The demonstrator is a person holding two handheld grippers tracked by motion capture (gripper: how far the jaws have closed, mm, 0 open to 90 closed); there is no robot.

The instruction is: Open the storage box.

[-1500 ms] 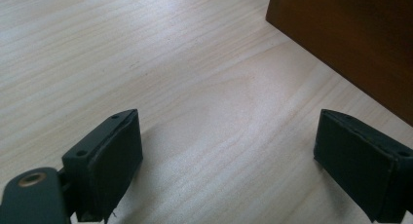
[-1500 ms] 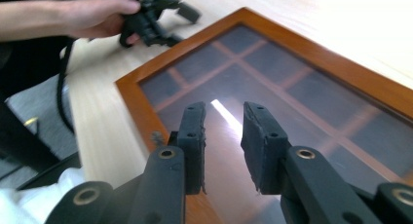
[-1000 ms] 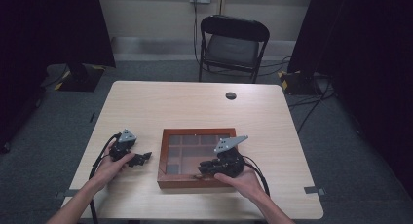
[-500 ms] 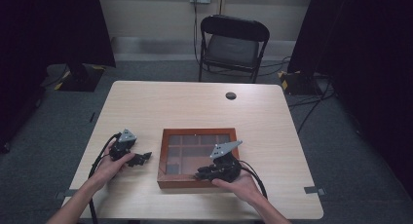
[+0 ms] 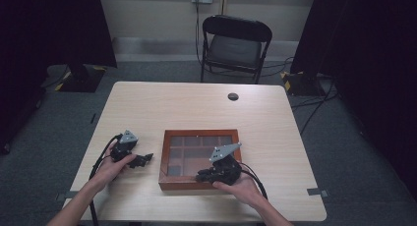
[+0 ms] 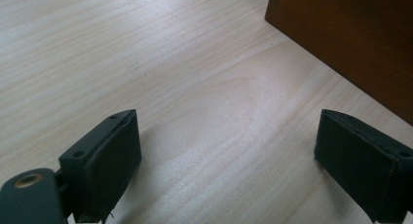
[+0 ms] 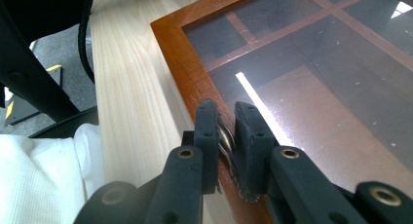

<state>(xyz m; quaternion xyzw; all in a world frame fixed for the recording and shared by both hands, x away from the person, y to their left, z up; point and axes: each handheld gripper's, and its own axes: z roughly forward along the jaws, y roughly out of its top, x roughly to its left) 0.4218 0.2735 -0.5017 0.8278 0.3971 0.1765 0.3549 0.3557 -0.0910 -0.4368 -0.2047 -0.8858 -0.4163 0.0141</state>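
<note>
pinching the small metal latch [image 7: 225, 140] on the box [image 5: 169, 183] front edge, your right gripper [image 7: 227, 118] has just been closing on it, likely to lift the glass lid [image 7: 311, 73], while your left gripper [image 6: 226, 156] rests wide open and empty just beside the box on the table [image 5: 196, 103].

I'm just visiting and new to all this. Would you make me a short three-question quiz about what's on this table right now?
1. True or false: the lid of the wooden box is glass with compartments visible beneath.
2. What is the right gripper clamped on?
A. a cable
B. the metal latch on the box's front edge
C. a chair leg
3. How do the jaws of the left gripper stand?

Key:
1. True.
2. B; its jaws have just been closing on it.
3. Wide apart over bare table, holding nothing.
</note>
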